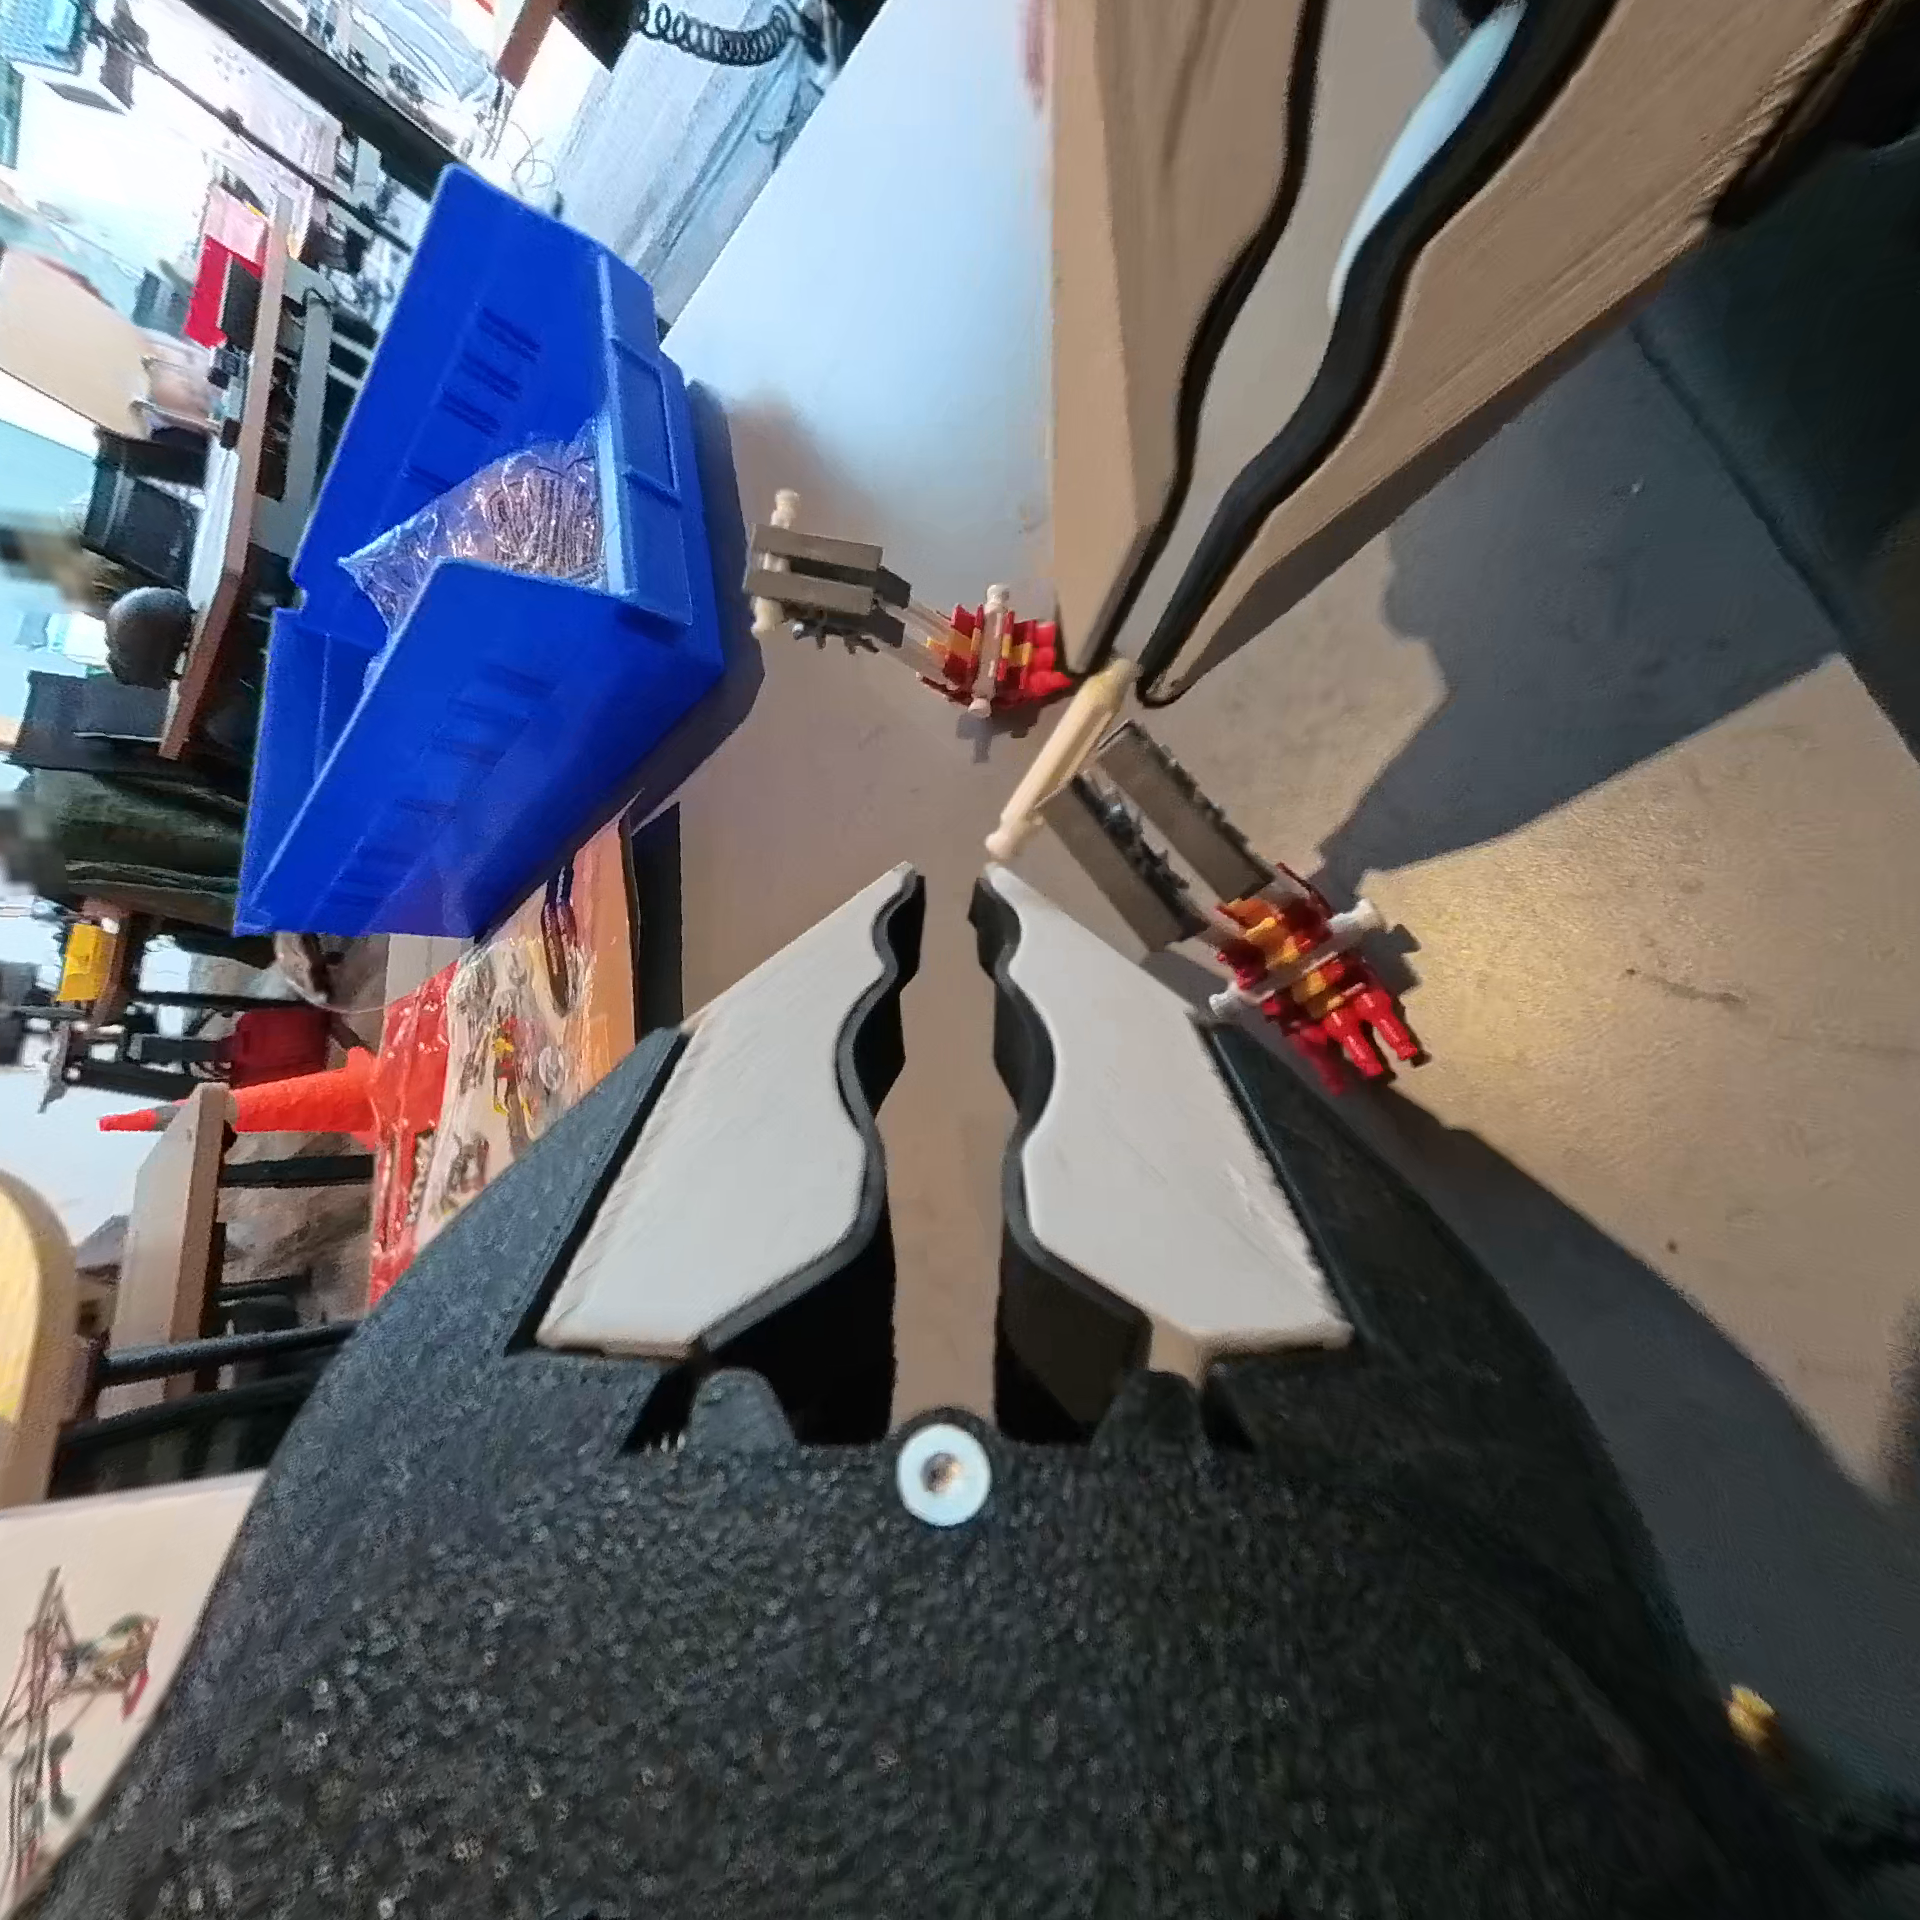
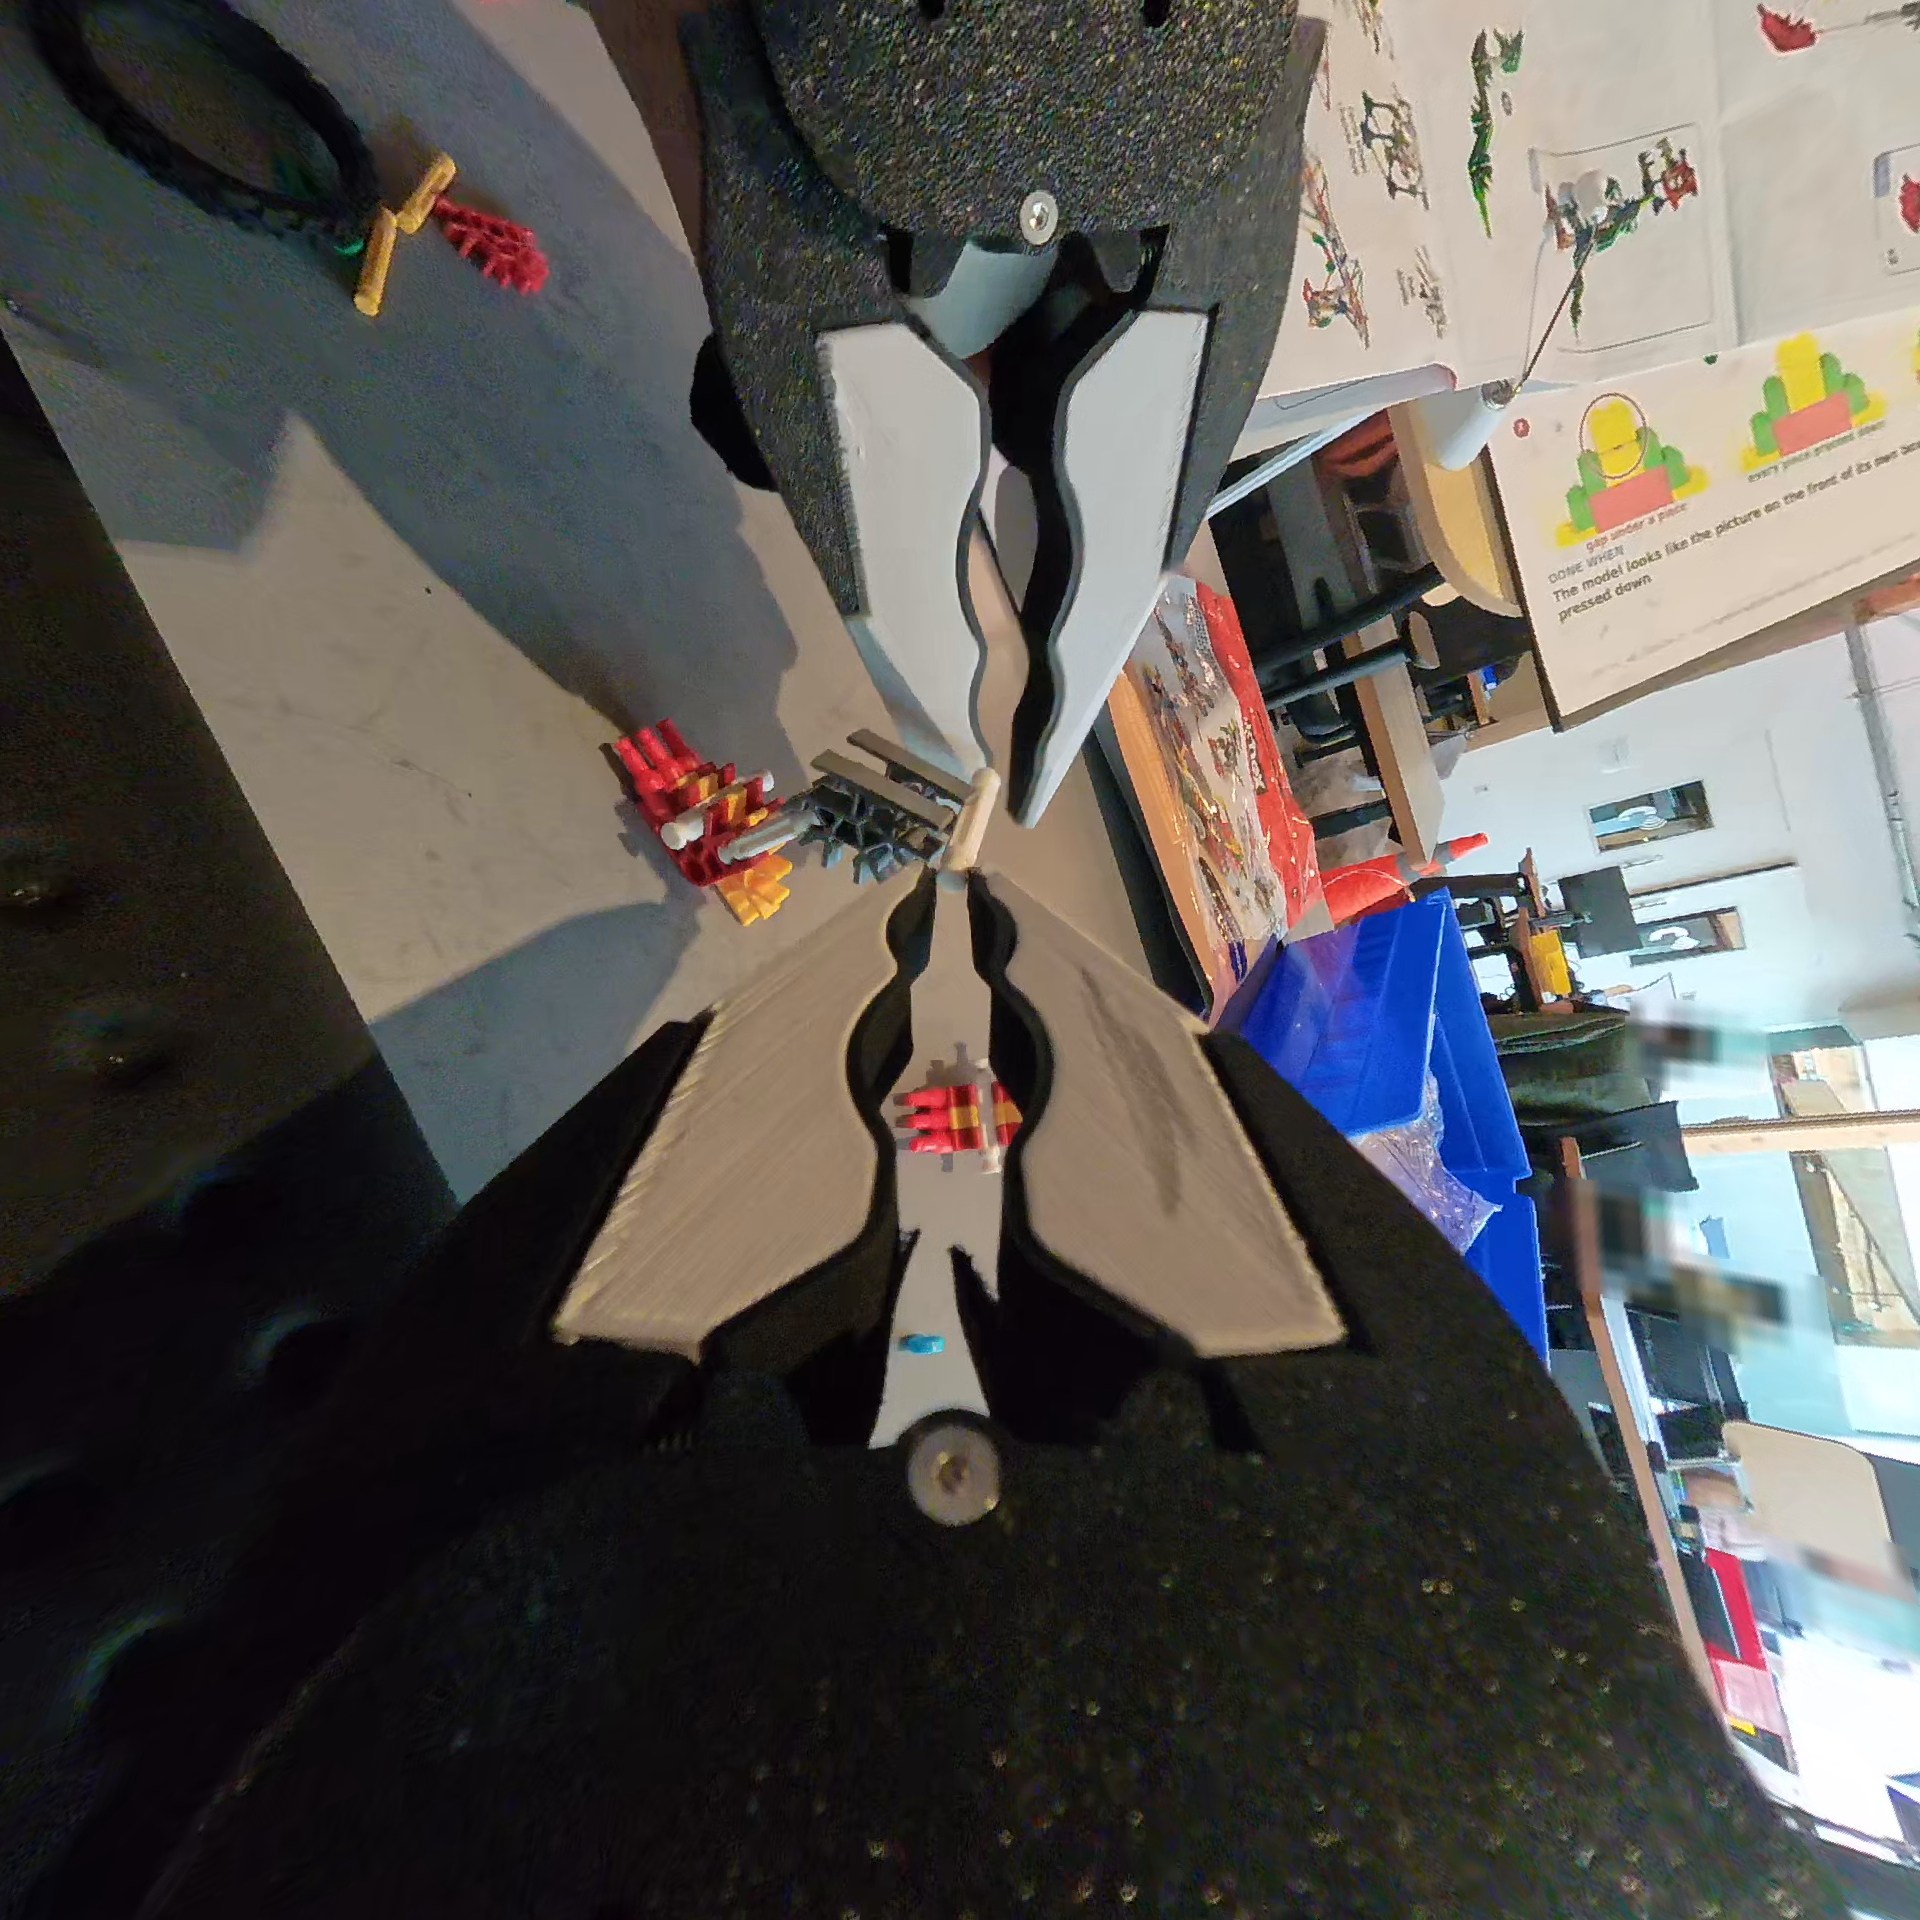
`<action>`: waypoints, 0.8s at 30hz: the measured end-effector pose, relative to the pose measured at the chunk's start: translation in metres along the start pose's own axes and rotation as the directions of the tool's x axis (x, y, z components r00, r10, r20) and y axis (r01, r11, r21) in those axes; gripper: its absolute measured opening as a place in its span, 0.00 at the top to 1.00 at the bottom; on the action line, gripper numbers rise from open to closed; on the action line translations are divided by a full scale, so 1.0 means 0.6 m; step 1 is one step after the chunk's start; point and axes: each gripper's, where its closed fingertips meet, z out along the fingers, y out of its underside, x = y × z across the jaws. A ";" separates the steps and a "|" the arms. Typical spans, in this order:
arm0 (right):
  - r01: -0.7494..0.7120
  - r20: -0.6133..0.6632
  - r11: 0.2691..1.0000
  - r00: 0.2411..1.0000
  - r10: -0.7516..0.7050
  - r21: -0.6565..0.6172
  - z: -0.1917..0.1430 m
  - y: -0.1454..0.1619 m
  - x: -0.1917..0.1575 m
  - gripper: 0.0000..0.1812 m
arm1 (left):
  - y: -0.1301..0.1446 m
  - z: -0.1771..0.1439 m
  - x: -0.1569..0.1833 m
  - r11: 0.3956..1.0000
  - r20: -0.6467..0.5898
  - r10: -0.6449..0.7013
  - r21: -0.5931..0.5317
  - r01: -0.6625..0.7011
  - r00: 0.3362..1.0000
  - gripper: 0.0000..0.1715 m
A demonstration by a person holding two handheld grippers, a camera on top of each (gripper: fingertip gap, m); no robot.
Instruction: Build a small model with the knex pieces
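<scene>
My right gripper [image 2: 945, 883] is shut on one end of a cream rod [image 2: 968, 826]. The rod is joined to a small build of grey blocks [image 2: 883, 810] and red and yellow connectors [image 2: 707, 810] on the grey table [image 2: 416, 727]. In the left wrist view the right gripper [image 1: 1117, 670] comes in from above and pinches the rod [image 1: 1060, 758]. My left gripper [image 1: 951, 888] is empty, its jaws a narrow gap apart, just beside the rod's free end. A second, similar build [image 1: 831, 582] lies farther off.
Blue bins [image 1: 468, 623] holding a clear plastic bag stand at the table's edge beside a red printed box [image 1: 499, 1039]. Loose yellow [image 2: 416, 218] and red pieces [image 2: 488, 244] lie by a black cable loop [image 2: 208, 135]. Printed picture sheets [image 2: 1558, 208] hang behind. The left gripper's tips are roughly 5 centimetres from the right gripper's.
</scene>
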 end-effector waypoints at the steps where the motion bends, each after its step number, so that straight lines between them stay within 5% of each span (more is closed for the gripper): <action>1: -0.004 0.001 1.000 1.000 0.004 -0.001 0.000 0.000 0.000 0.97 | 0.004 -0.003 -0.002 1.000 -0.008 -0.017 -0.009 0.017 1.000 0.92; 6: -0.010 0.009 1.000 1.000 0.010 -0.010 -0.003 0.001 -0.001 0.97 | 0.028 -0.037 0.007 0.977 -0.130 -0.206 -0.084 0.196 0.970 0.84; 12: 0.006 0.023 1.000 1.000 -0.006 -0.017 -0.003 -0.003 -0.004 0.97 | -0.011 -0.063 0.075 0.942 -0.335 -0.335 -0.115 0.315 0.881 0.76; 16: 0.021 0.042 0.999 0.999 -0.020 -0.026 -0.003 -0.004 -0.008 0.97 | -0.001 -0.029 0.092 0.931 -0.270 -0.350 -0.206 0.302 0.897 0.79; 24: 0.042 0.077 0.998 0.996 -0.039 -0.038 -0.001 -0.010 -0.012 0.97 | 0.002 -0.024 0.100 0.916 -0.236 -0.391 -0.189 0.353 0.889 0.86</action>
